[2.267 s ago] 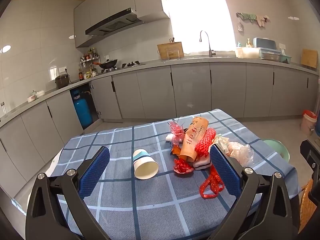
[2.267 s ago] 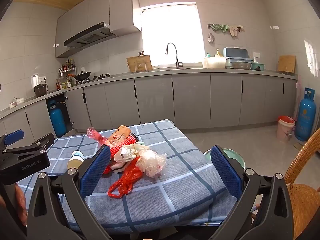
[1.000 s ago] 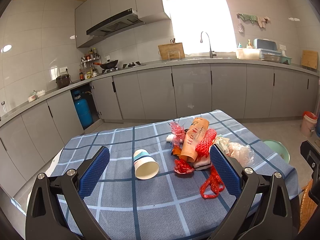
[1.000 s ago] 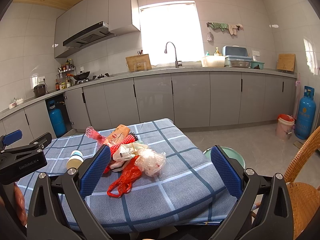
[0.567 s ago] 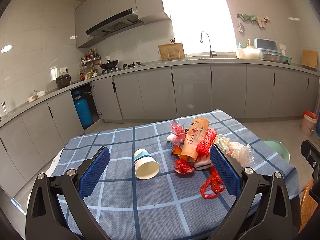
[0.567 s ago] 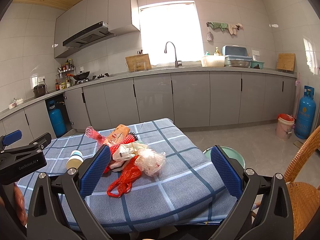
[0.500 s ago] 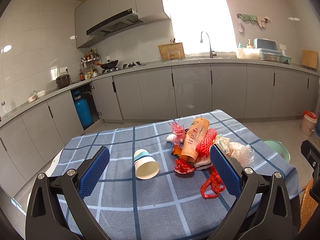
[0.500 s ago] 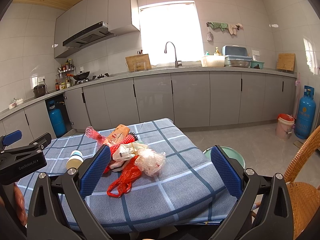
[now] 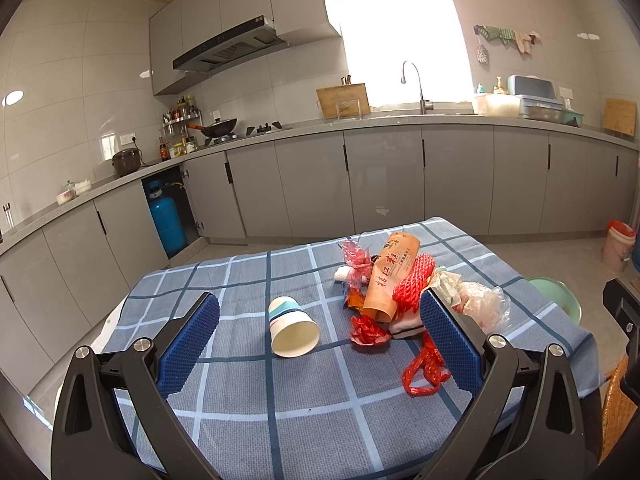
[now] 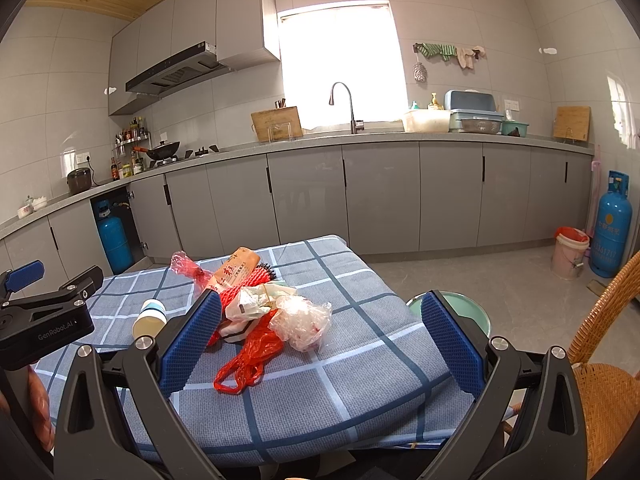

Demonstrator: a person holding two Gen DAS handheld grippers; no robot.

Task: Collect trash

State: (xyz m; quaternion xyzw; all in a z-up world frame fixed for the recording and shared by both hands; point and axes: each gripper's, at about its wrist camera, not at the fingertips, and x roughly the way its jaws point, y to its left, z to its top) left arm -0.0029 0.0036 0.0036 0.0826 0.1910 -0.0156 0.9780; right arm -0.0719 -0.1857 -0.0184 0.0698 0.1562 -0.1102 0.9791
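Observation:
A pile of trash lies on the blue checked tablecloth (image 9: 304,408): a tipped paper cup (image 9: 292,327), an orange paper bag (image 9: 390,276), red foam netting (image 9: 412,278), a red plastic bag (image 9: 426,368) and a clear plastic bag (image 9: 482,304). My left gripper (image 9: 318,336) is open and empty, held above the near table edge with the cup between its fingers in view. My right gripper (image 10: 320,340) is open and empty, near the table's right end; the red bag (image 10: 248,356) and clear bag (image 10: 300,320) lie ahead. The cup (image 10: 149,318) shows at left.
A green stool (image 10: 460,312) stands right of the table, a wicker chair (image 10: 600,360) beside it. A red-lined bin (image 10: 570,252) and a blue gas cylinder (image 10: 610,228) stand by the grey cabinets. The left gripper's body (image 10: 44,316) is at the right view's left edge.

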